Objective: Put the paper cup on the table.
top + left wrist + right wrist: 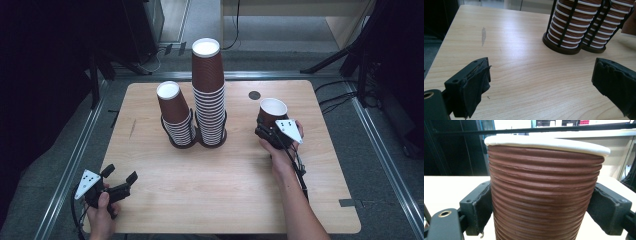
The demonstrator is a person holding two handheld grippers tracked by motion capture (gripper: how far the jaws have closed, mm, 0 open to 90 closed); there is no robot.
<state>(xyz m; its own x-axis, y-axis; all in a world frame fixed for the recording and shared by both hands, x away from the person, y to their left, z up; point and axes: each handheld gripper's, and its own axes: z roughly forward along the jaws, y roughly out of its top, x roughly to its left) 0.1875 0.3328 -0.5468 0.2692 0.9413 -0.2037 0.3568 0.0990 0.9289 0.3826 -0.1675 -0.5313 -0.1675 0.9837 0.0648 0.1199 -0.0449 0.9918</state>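
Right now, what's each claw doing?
Left claw: open, nothing between its jaws, above the table.
Right claw: closed on a brown paper cup, upright.

In the right gripper view the brown ribbed paper cup runs off the bottom edge, so its base and whether it rests on the table cannot be told; its inside is out of sight behind the white rim. In the left gripper view the two black wire cup holders with their stacked cups are cut off by the top edge, and the right one by the right edge too. A brown cup wall at the right edge is a sliver. In the high view the left gripper hides part of the left hand, which the bottom edge cuts off.
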